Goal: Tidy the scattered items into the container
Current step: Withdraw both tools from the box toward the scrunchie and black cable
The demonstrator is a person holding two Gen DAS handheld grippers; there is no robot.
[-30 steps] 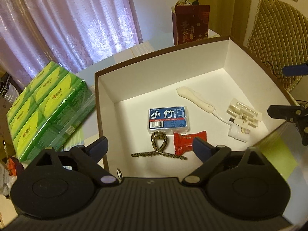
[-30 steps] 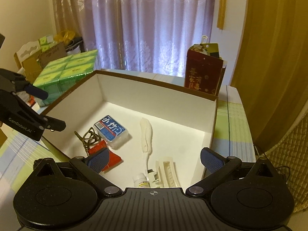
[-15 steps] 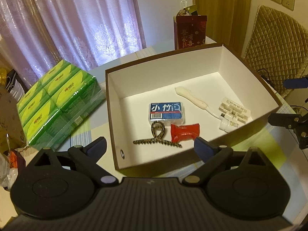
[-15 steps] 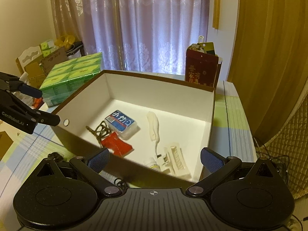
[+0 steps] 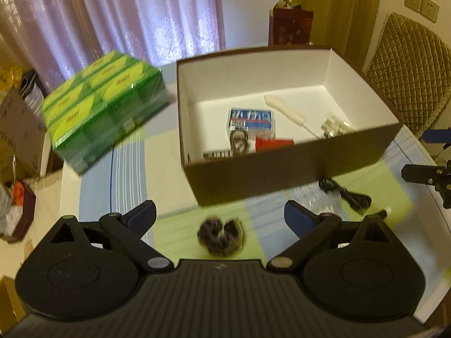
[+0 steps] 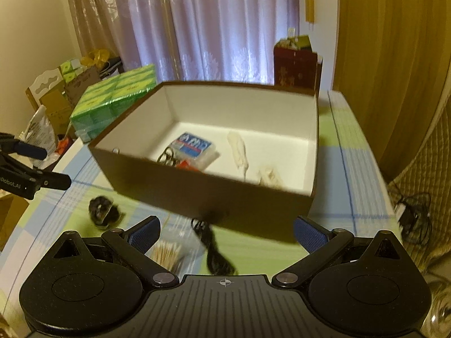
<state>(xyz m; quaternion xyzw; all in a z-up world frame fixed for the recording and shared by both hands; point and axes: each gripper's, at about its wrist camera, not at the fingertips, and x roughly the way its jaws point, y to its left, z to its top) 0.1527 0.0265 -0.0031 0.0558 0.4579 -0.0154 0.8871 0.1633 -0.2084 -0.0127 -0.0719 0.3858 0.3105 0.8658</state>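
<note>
Standing on the checked tablecloth (image 5: 126, 166), the brown cardboard box (image 5: 282, 166) with its white inside serves as the container, and most of the clutter already lies in it. On its floor I can see a blue-labelled plastic case (image 5: 251, 119), a patterned hair clip (image 5: 239, 140) just in front of that case, a red sachet (image 5: 274, 143) beside the clip, a long white brush-like piece (image 5: 284, 109) towards the box's right half, and a small white plastic part (image 5: 335, 124) near the right wall.

Outside the box, just in front of its near wall, three things remain on the cloth: a dark fluffy scrunchie (image 5: 221, 238), a black coiled cable (image 6: 214, 250) whose end touches or sits right under the box's front edge, and a clear pack of cotton swabs (image 6: 169, 253) between the two.

The left gripper (image 5: 220, 219) hangs over the scrunchie with its blue-padded fingers spread wide and nothing between them. The right gripper (image 6: 227, 233) hangs over the cable, likewise spread wide and empty. Both views are blurred, so finer detail on the loose items is hard to make out.

Left of the box sits a green shrink-wrapped bundle of tissue packs (image 5: 104, 107); behind the box stands a dark red gift bag (image 6: 296, 67).
</note>
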